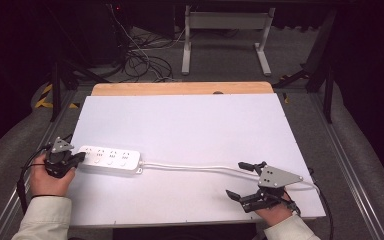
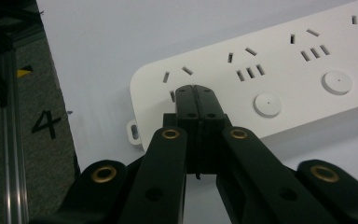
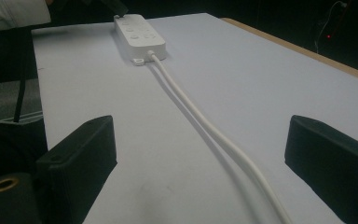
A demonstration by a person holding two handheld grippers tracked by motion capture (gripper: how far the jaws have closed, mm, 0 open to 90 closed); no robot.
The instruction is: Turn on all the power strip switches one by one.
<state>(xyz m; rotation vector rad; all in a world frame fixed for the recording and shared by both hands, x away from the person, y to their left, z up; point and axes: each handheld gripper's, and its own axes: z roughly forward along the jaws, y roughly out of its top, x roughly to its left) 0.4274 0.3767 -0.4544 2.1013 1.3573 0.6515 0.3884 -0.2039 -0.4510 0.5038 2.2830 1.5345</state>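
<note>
A white power strip (image 1: 110, 159) with several sockets and round buttons lies on the left part of the white table (image 1: 190, 125). My left gripper (image 1: 80, 158) is shut, its tips resting over the strip's left end. In the left gripper view the closed jaws (image 2: 196, 93) cover the spot beside the first socket of the power strip (image 2: 284, 79); I cannot tell whether they press on it. The strip's white cable (image 1: 195, 169) runs right to my right gripper (image 1: 238, 180), which is open. The cable (image 3: 205, 126) passes between the spread jaws of the right gripper (image 3: 205, 158), untouched.
A wooden edge (image 1: 180, 88) borders the table's far side. Metal rails (image 1: 350, 165) run along both sides. Beyond the table stand a white desk frame (image 1: 225, 35) and tangled floor cables (image 1: 140, 55). A sleeve (image 3: 9, 14) is near the power strip (image 3: 140, 35).
</note>
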